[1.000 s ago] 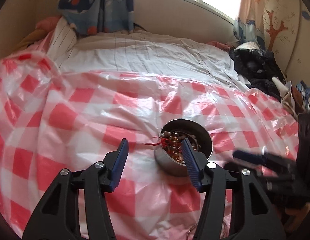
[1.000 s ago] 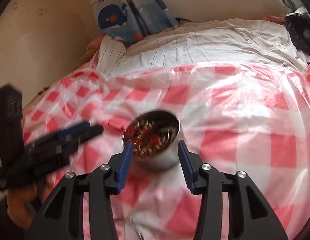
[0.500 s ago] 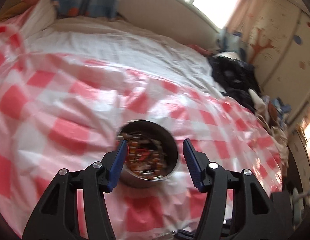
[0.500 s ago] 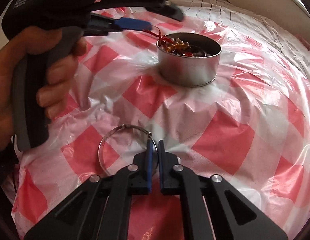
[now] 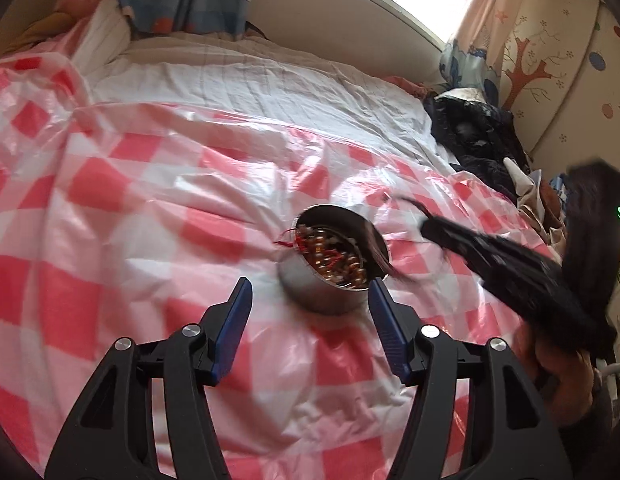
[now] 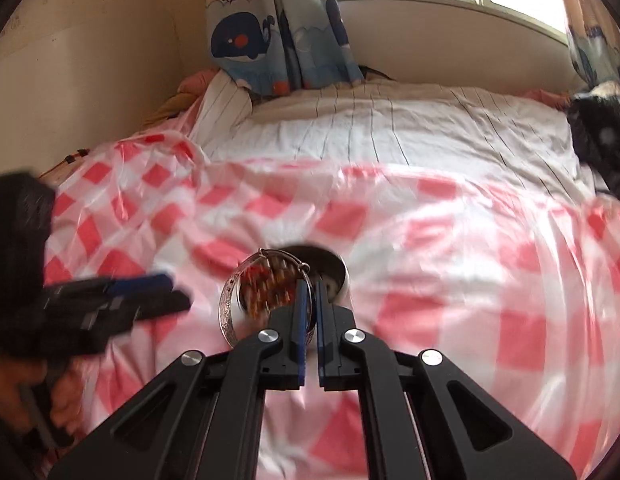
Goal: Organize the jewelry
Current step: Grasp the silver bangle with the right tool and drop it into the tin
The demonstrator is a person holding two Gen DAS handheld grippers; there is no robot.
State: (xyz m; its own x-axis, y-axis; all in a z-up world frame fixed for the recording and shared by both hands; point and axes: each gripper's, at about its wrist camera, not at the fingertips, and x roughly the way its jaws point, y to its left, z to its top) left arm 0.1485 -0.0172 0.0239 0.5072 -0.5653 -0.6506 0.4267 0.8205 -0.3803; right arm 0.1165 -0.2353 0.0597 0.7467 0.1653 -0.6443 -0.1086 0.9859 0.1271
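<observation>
A red-and-white checked plastic sheet covers a bed with a white striped bedsheet. Blue whale-print curtains hang behind; dark clothes lie beside a tree-painted wardrobe.

Left claw spread wide; right claw pinched nearly closed on bangle

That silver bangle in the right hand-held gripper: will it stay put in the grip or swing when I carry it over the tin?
The silver bangle looks like a rigid metal hoop, so it probably won't flop. The right hand-held gripper pinches only one edge, so it may pivot. Its smooth metal could slip against the pads. The round tin sits on a crinkly plastic sheet and may slide if bumped.
</observation>
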